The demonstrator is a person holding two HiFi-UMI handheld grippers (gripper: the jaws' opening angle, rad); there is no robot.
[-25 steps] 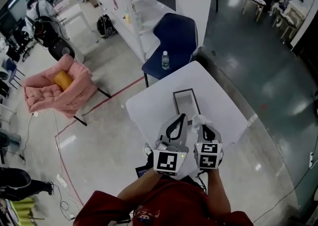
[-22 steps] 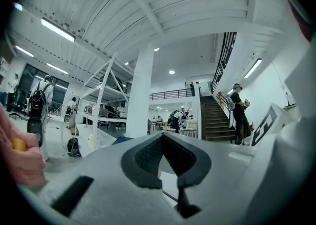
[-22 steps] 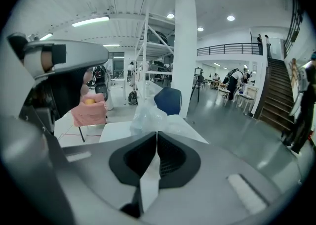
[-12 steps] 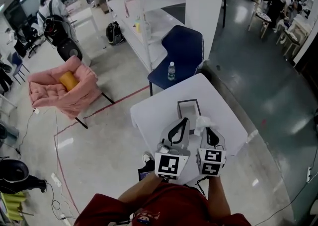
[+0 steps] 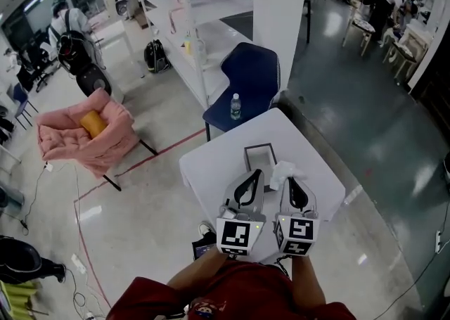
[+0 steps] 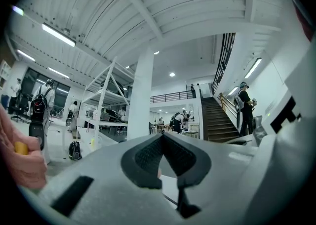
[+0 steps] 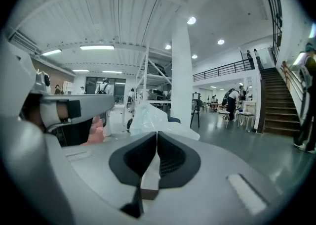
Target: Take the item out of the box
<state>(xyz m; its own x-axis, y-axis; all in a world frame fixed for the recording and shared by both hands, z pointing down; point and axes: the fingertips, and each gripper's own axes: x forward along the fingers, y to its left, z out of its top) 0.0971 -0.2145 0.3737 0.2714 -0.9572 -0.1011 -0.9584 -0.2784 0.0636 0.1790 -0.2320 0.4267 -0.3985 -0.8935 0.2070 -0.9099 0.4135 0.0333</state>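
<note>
**Table-top finding: item out of the box, held by the right gripper**

White table in a large open hall carries the work, and we record one box on it, lid off, its pale interior showing nothing inside as far as the head view allows.

The right gripper has its jaws closed on the item, a white, crinkled, plastic-wrapped bundle. The bundle projects forward past the jaw tips, and a strip of it is pinched between the pads. The box sits ahead and to the left of this gripper. The item appears beside the box's near right edge rather than within it. We cannot tell how high it hangs above the table.

The left gripper has its jaws together with nothing between them, and the box lies just ahead of its tips.

We judge the removal step essentially complete. The next move calls for carrying the item to bare table on the right, well apart from the box, and opening the jaws only once it rests there. The thin wrap could slip or snag.
</note>
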